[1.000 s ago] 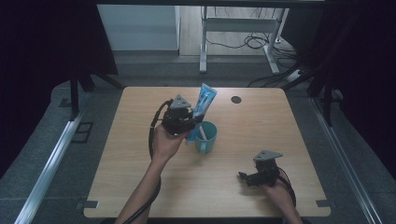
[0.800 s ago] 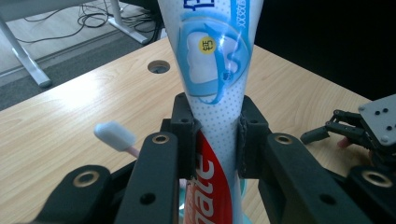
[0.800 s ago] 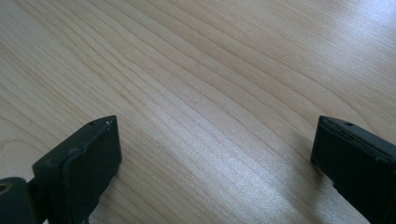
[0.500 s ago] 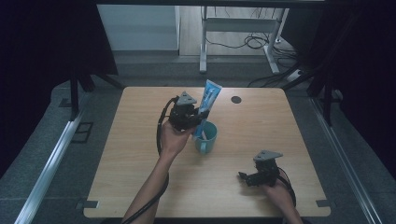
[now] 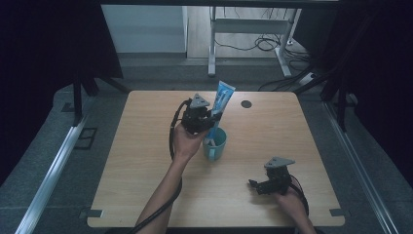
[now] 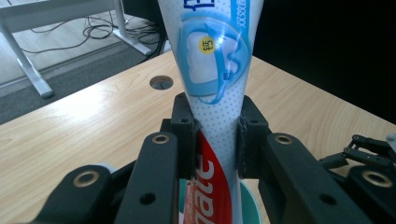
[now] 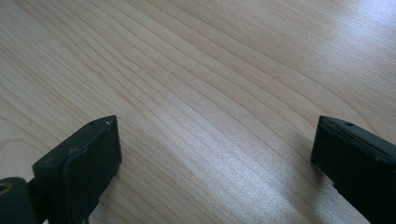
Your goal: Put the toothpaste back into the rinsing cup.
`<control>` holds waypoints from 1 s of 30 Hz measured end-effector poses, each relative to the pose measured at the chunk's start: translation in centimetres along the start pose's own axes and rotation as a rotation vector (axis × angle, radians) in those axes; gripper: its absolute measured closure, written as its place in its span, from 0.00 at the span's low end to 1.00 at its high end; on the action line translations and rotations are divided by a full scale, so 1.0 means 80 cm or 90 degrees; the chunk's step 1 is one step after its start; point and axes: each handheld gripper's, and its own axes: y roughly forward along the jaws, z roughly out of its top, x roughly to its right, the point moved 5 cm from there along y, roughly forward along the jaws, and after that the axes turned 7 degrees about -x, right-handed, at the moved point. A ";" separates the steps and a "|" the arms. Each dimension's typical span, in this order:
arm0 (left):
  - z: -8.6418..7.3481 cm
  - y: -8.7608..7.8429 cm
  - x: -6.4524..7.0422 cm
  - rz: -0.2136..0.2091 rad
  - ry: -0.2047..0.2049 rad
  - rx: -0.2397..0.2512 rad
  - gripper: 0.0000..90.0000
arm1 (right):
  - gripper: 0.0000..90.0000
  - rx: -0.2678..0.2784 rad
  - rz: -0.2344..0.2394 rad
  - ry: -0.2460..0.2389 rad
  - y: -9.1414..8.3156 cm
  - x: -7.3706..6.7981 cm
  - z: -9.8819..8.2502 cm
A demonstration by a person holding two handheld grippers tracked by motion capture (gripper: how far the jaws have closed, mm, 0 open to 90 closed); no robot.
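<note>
A blue, white and red toothpaste tube [image 5: 221,103] stands tilted, its lower end inside a teal cup [image 5: 216,145] near the table's middle. My left gripper [image 5: 210,122] is shut on the tube just above the cup. In the left gripper view both pads pinch the tube [image 6: 215,88] at its narrow waist, and the cup's rim [image 6: 250,205] shows below. My right gripper [image 5: 253,185] rests low over the table near the front right, held by a hand. In the right gripper view its jaws [image 7: 215,158] stand wide open over bare wood.
The wooden table [image 5: 146,161] has a round cable hole [image 5: 246,104] at its far side, right of the tube. A metal desk frame [image 5: 212,44] and loose cables lie on the floor beyond. Dark curtains hang on both sides.
My left gripper has carried the tube to the right, and the tube now stands more upright over the cup. The right gripper has stayed where it was.
</note>
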 end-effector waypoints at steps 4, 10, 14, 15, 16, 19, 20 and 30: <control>0.001 0.006 0.001 0.004 0.001 0.002 0.82 | 0.01 0.000 0.001 0.001 0.000 0.000 0.000; -0.005 0.016 0.001 0.013 0.004 0.003 0.81 | 0.01 0.000 0.000 0.000 0.000 0.000 0.000; -0.009 0.021 0.001 0.016 0.001 0.003 0.81 | 0.01 0.000 0.000 0.000 0.000 0.000 0.000; -0.012 0.023 0.000 0.018 -0.003 0.003 0.81 | 0.01 0.000 0.000 0.000 0.000 0.000 0.000; -0.014 0.025 0.000 0.018 -0.004 0.003 0.81 | 0.01 0.000 0.001 0.001 0.000 0.000 0.000; -0.016 0.027 0.000 0.018 -0.004 0.001 0.81 | 0.01 0.000 0.001 0.001 0.000 0.000 0.000; -0.018 0.028 0.000 0.017 -0.008 0.002 0.81 | 0.01 0.000 0.001 0.000 0.000 0.000 0.000; -0.032 0.037 0.001 0.022 -0.020 0.003 0.81 | 0.01 0.001 0.001 0.001 0.000 0.000 0.000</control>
